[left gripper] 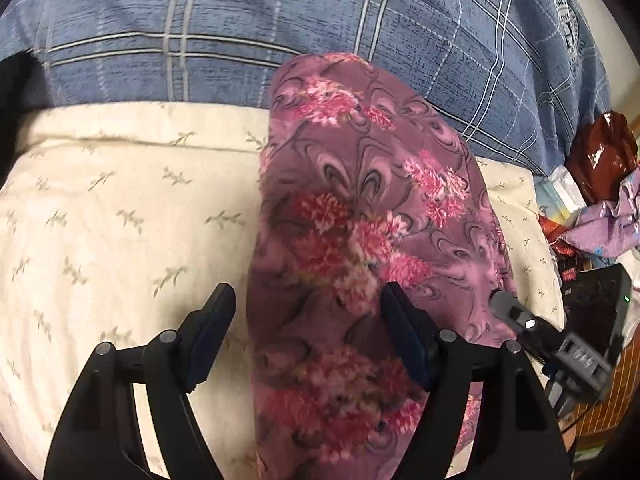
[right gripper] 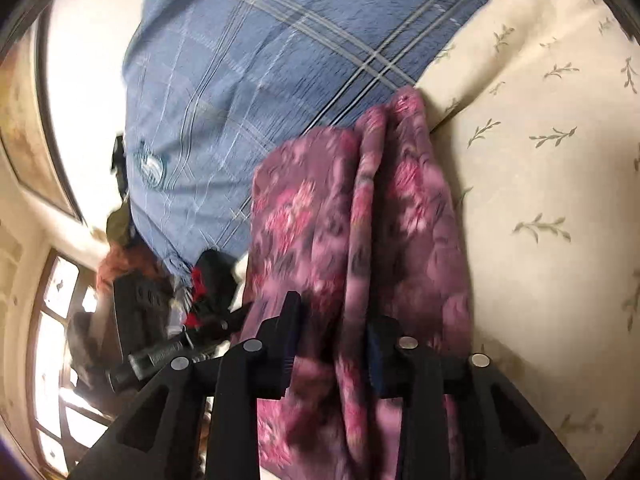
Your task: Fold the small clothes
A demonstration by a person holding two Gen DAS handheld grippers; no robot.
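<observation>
A: Where's the garment?

B: The purple fleece garment with pink flower print (left gripper: 360, 216) lies in a long, narrow strip on the cream bedsheet with small leaf sprigs (left gripper: 112, 216), its far end touching the blue plaid quilt (left gripper: 240, 32). In the right wrist view the same fleece (right gripper: 360, 248) shows lengthwise ridges — I'd judge it already folded along its length.

A: And the grippers?

B: The left gripper (left gripper: 308, 328) has its jaws spread wide, one finger over bare sheet and the other over the cloth, with the fleece's left edge between them; nothing is pinched. The right gripper (right gripper: 332, 344) is also parted, its fingers to either side of a ridge of fleece. I can't say whether the pads touch the cloth, since that frame is blurred.

A: Which step, then?

B: Probably between folds — the lengthwise fold looks done, the crosswise one not begun.

A: What does the next move need?

B: Each gripper should close on all layers at the near end, then carry it toward the quilt end. Fleece is thick and springy, so a shallow pinch could drop the lower layer. The clutter beside the bed (left gripper: 600, 200) is well apart from the work.
</observation>
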